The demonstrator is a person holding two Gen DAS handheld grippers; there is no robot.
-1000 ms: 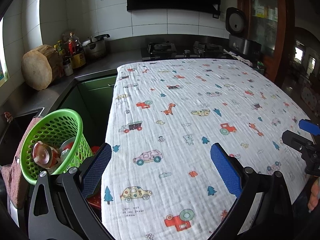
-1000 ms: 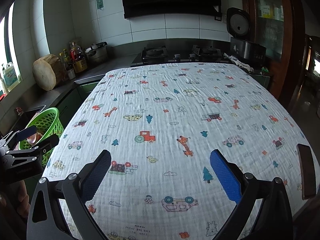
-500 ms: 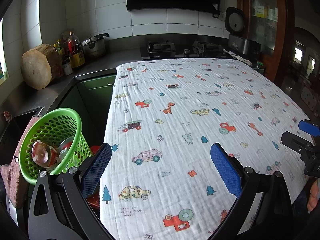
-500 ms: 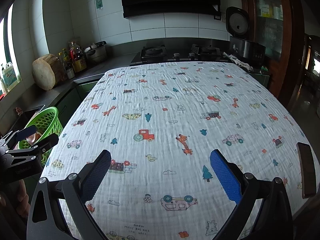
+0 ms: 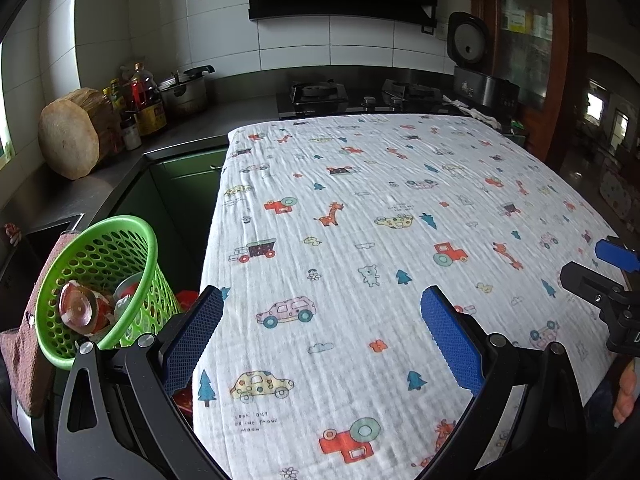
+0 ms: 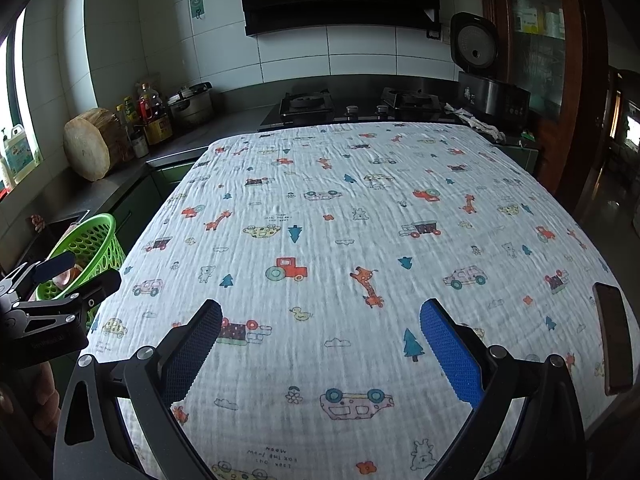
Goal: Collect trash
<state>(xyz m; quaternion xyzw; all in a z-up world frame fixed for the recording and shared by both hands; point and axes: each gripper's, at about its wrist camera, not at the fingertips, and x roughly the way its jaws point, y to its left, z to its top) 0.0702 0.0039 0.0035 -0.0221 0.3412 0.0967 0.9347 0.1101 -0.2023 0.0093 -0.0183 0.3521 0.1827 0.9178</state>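
Both claws, left claw (image 5: 322, 332) and right claw (image 6: 320, 344), wide open, empty, above tablecloth (image 6: 360, 240).

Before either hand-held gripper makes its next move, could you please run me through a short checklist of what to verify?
1. Left hand-held gripper empty, jaws apart: ok.
2. Right hand-held gripper empty, jaws apart: ok.
3. Green basket within reach at the table's left edge, tilted with its mouth open toward us: ok.
4. Trash already in the basket: ok, a crumpled wrapper and other pieces lie inside.
5. Loose trash left on the patterned tablecloth: cannot tell; none shows, but the near edge is hidden behind the grippers.
6. Dark phone on the cloth's right edge, not trash, close to the right gripper: not ok, steer clear of it.
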